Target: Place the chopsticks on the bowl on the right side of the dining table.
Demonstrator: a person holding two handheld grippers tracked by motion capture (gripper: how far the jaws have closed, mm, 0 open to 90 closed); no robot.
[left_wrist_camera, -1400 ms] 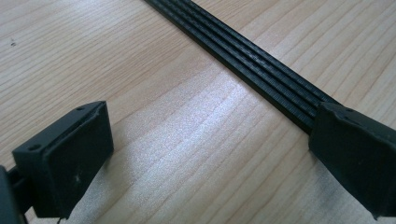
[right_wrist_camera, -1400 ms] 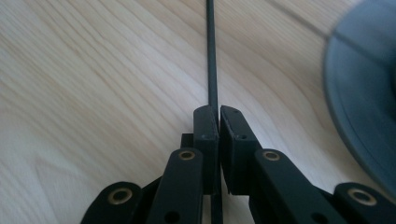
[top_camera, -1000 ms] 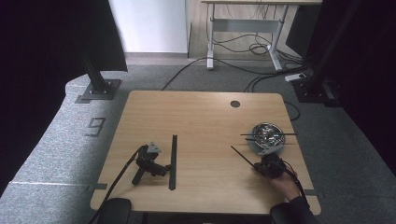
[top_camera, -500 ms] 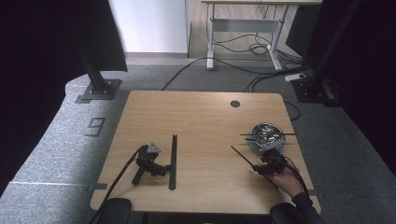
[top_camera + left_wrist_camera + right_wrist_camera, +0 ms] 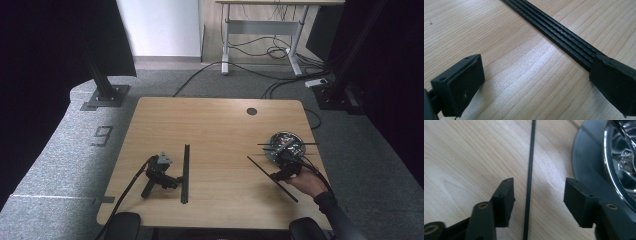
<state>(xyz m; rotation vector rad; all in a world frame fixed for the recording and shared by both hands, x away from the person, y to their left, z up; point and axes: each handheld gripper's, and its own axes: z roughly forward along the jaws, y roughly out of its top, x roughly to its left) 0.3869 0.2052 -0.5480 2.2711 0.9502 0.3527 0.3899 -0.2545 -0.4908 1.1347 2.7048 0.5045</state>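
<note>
Right gripper (image 5: 537,192) has just been opening, jaws astride the thin black rod (image 5: 530,170) without pressing (released); left gripper (image 5: 159,172) open, idle. Next: lift clear.

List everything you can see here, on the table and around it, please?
wide strip: one, black, ribbed, flat on the table's left half, beside the left gripper.
thin rod: one, black, on the table near the right edge, between the right gripper's open jaws, untouched.
disc: one, shiny metal on a dark base, table's right side, thin dark rods across it.
table: one, light wood, dark round hole near the far edge.
desk: one, white-legged, at the back, cables beneath.
left gripper: one, black, lying on the table, jaws wide apart.
right gripper: one, black, in the person's hand, jaws just opened.
</note>
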